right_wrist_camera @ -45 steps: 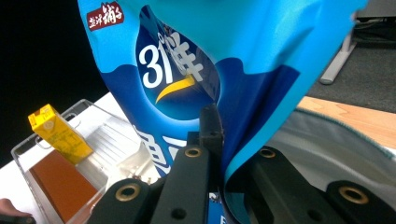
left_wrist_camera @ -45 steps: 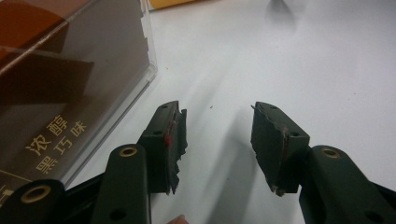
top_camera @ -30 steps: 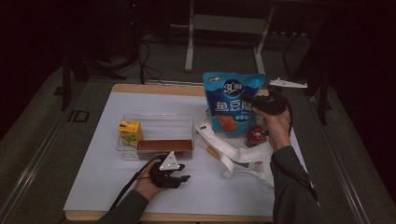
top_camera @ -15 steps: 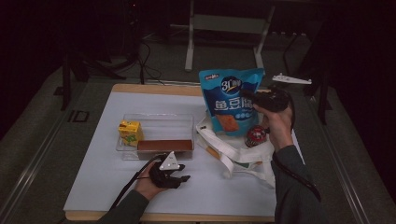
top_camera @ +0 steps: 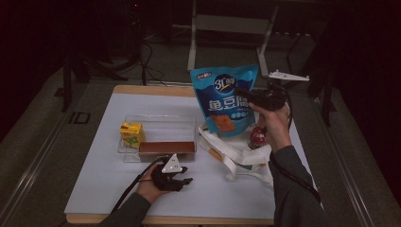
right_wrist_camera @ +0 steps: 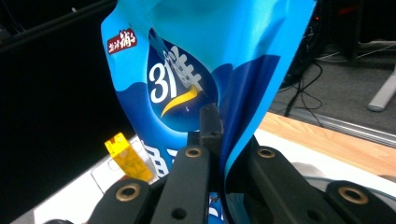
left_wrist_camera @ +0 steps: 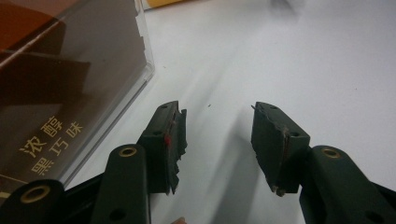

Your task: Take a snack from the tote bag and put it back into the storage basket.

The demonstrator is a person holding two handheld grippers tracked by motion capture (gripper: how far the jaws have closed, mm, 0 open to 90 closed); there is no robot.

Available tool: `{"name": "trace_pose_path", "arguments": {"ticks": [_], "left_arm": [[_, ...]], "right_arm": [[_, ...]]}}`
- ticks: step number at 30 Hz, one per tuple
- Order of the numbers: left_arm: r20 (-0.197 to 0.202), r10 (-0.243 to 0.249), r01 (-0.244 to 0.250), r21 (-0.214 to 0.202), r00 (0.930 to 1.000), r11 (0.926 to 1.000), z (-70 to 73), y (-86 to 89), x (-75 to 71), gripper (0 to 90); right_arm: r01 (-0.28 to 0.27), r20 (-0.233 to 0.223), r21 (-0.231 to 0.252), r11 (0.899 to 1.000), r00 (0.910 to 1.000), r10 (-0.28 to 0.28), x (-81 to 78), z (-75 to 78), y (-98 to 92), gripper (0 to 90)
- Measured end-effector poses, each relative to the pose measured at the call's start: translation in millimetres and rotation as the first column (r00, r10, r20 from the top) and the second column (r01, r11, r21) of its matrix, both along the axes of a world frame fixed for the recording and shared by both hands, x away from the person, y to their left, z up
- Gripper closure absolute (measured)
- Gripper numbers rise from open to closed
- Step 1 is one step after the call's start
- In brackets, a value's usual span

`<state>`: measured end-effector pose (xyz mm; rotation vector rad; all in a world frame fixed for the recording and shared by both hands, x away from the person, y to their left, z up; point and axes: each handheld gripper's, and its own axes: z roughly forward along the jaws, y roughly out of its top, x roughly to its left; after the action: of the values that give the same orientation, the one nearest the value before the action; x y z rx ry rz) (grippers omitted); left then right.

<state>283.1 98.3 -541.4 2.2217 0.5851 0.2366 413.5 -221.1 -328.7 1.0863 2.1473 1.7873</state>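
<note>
Right gripper view is showing the right tongs (right_wrist_camera: 212, 140) pinching the blue snack bag (right_wrist_camera: 196, 70), its lower half cut off at bottom centre, while the left tongs (left_wrist_camera: 217, 140) are resting half open, empty, on the worktop (left_wrist_camera: 280, 56).

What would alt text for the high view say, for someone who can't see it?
The right gripper holds a blue snack bag above a white tote bag. The left gripper rests open on the white table beside a clear tray.
</note>
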Motion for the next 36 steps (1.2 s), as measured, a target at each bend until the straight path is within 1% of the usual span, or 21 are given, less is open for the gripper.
{"name": "trace_pose_path", "arguments": {"ticks": [7,12,16,20,24,28,31,36], "left_arm": [[0.0,-0.004,0.004,-0.005,1.0,1.0,-0.2,-0.1,-0.2,52.0],[-0.006,-0.004,0.004,-0.005,1.0,1.0,-0.2,-0.1,0.1,51.8],[-0.004,-0.005,0.005,-0.003,1.0,1.0,-0.2,-0.2,0.0,51.9],[-0.008,0.0,0.0,-0.019,1.0,0.9998,-0.1,1.0,0.2,51.8],[-0.004,-0.003,0.003,-0.017,1.0,0.9999,-0.2,0.6,-0.1,51.8],[-0.005,-0.004,0.004,-0.018,1.0,0.9998,-0.2,0.7,-0.1,51.8],[-0.006,-0.005,0.004,-0.019,1.0,0.9998,-0.2,0.7,0.0,51.8],[-0.009,-0.006,0.005,-0.021,0.9999,0.9998,-0.1,0.9,0.0,51.8]], "right_arm": [[-0.024,-0.006,0.018,1.0,0.9997,0.025,1.2,2.9,18.4,89.6],[-0.041,-0.013,0.029,0.999,0.999,0.042,2.0,2.2,30.3,89.6],[-0.055,-0.017,0.04,0.998,0.9983,0.056,2.1,2.6,39.4,89.6],[-0.073,-0.021,0.031,0.997,0.9971,0.074,2.4,3.2,49.8,89.6],[-0.088,-0.022,0.03,0.996,0.9959,0.088,3.0,3.1,61.1,89.6],[-0.104,-0.028,0.037,0.994,0.994,0.105,4.2,3.3,71.4,89.6],[-0.11,-0.041,0.052,0.993,0.9929,0.112,6.0,2.2,78.4,89.6],[-0.126,-0.037,0.07,0.99,0.9909,0.129,6.1,3.2,91.8,89.6]]}}
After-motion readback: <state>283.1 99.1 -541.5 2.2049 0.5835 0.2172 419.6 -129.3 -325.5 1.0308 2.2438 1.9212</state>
